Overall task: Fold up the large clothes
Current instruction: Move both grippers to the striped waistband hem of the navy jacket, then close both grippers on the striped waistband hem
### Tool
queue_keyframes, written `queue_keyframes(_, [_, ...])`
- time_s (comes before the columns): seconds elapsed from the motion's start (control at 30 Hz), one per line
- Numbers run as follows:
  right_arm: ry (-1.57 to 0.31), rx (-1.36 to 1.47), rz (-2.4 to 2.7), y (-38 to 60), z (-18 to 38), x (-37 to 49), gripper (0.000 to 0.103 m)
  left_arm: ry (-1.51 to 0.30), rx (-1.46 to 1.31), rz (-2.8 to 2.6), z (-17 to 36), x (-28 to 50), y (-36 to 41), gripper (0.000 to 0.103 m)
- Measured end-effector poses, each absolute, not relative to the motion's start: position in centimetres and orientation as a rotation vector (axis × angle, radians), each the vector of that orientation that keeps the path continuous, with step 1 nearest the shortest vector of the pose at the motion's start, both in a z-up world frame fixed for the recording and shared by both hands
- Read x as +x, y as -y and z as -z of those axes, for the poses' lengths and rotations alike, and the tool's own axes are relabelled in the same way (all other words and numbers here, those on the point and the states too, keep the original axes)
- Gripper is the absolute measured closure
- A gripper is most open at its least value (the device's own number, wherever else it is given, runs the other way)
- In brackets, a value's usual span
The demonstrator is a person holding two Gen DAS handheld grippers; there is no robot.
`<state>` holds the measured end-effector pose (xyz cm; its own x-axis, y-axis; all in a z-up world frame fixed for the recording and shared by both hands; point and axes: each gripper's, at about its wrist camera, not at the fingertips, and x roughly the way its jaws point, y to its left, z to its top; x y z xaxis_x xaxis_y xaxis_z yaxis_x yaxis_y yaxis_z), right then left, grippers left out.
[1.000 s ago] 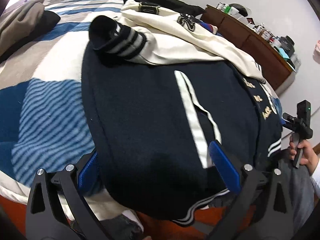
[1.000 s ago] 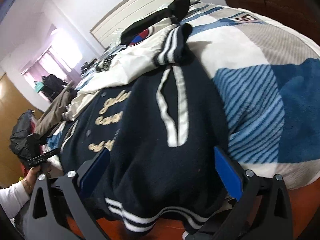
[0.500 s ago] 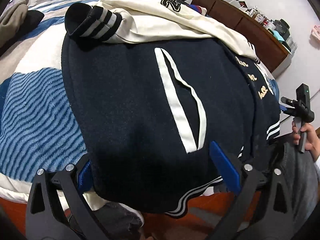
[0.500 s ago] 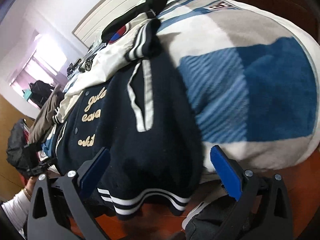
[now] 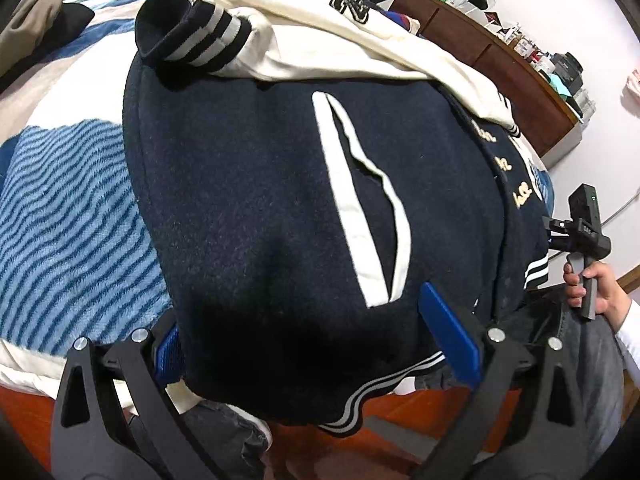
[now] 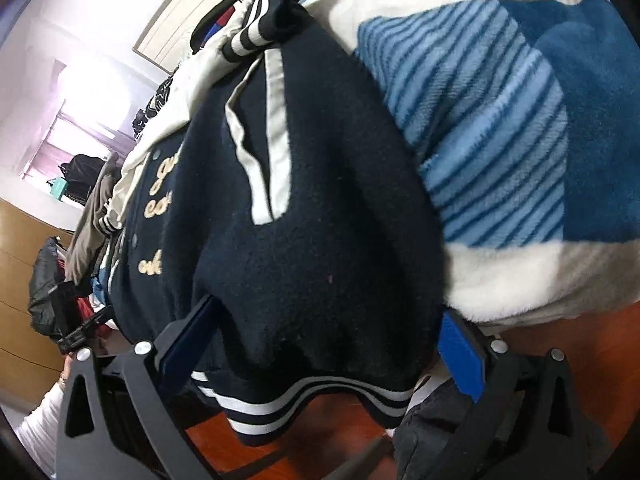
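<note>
Navy jacket (image 5: 260, 208) with cream sleeves, white-striped hem; blue-and-white striped blanket (image 5: 68, 208); blue gripper pads (image 5: 450, 336).

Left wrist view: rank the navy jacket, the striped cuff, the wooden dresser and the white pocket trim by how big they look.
1. navy jacket
2. wooden dresser, though it is farther away
3. striped cuff and white pocket trim look about alike
</note>
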<state>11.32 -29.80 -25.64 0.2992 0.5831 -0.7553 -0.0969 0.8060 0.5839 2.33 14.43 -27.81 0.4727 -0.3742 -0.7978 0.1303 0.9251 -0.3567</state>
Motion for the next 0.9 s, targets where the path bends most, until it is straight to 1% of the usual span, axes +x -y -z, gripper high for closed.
queue_keyframes(0.03, [-1.187, 0.494, -0.495, 29.7, 25.3, 11.0, 0.018, -1.027, -0.261, 0.315, 27.5, 2.3, -14.4, 0.008])
queue_keyframes(0.07, [-1.186, 0.505, -0.527, 29.5, 25.0, 10.6, 0.040, -1.016, -0.265, 0.321, 27.2, 2.2, -14.4, 0.009])
queue_keyframes(0.1, [-1.187, 0.506, -0.539, 29.3, 25.0, 10.5, 0.052, -1.012, -0.269, 0.325, 27.0, 2.2, -14.4, 0.017])
queue_keyframes(0.13, [-1.184, 0.511, -0.563, 29.0, 24.8, 10.2, 0.053, -0.999, -0.275, 0.322, 26.6, 2.1, -14.6, 0.030])
queue_keyframes(0.2, [-1.196, 0.540, -0.583, 28.8, 25.2, 10.2, 0.051, -0.976, -0.307, 0.325, 26.1, 2.1, -15.1, 0.042])
queue_keyframes(0.23, [-1.207, 0.559, -0.578, 28.9, 25.5, 10.4, 0.048, -0.968, -0.342, 0.345, 25.9, 2.2, -15.4, 0.042])
queue_keyframes(0.27, [-1.220, 0.570, -0.568, 29.0, 25.8, 10.5, 0.042, -0.975, -0.361, 0.352, 26.0, 2.3, -15.5, 0.040])
queue_keyframes(0.3, [-1.235, 0.565, -0.555, 28.8, 26.3, 10.7, 0.033, -0.994, -0.360, 0.350, 26.3, 2.4, -15.4, 0.032])
queue_keyframes(0.33, [-1.256, 0.554, -0.538, 28.6, 26.7, 10.8, 0.028, -1.012, -0.353, 0.349, 26.6, 2.4, -15.0, 0.024])
queue_keyframes(0.4, [-1.306, 0.583, -0.536, 27.9, 27.7, 10.8, 0.027, -1.040, -0.302, 0.350, 27.2, 2.3, -14.0, 0.020])
queue_keyframes(0.43, [-1.312, 0.580, -0.535, 27.6, 27.8, 10.8, 0.027, -1.047, -0.262, 0.345, 27.3, 2.1, -13.5, 0.020])
queue_keyframes(0.47, [-1.303, 0.568, -0.539, 27.3, 27.6, 10.7, 0.029, -1.049, -0.242, 0.341, 27.4, 2.1, -13.2, 0.020])
queue_keyframes(0.53, [-1.288, 0.571, -0.558, 26.9, 27.0, 10.4, 0.042, -1.051, -0.251, 0.344, 27.3, 2.1, -13.4, 0.020])
queue_keyframes(0.6, [-1.259, 0.566, -0.580, 26.6, 26.2, 10.0, 0.068, -1.054, -0.280, 0.352, 27.3, 2.1, -13.7, 0.020])
queue_keyframes(0.67, [-1.239, 0.555, -0.583, 26.2, 25.5, 9.9, 0.073, -1.057, -0.284, 0.350, 27.4, 2.2, -13.8, 0.023])
queue_keyframes(0.73, [-1.215, 0.553, -0.600, 26.1, 24.8, 9.5, 0.076, -1.060, -0.284, 0.338, 27.4, 2.2, -14.0, 0.036])
queue_keyframes(0.9, [-1.141, 0.571, -0.653, 26.0, 22.3, 9.0, 0.080, -1.053, -0.311, 0.347, 26.8, 2.3, -14.5, 0.052])
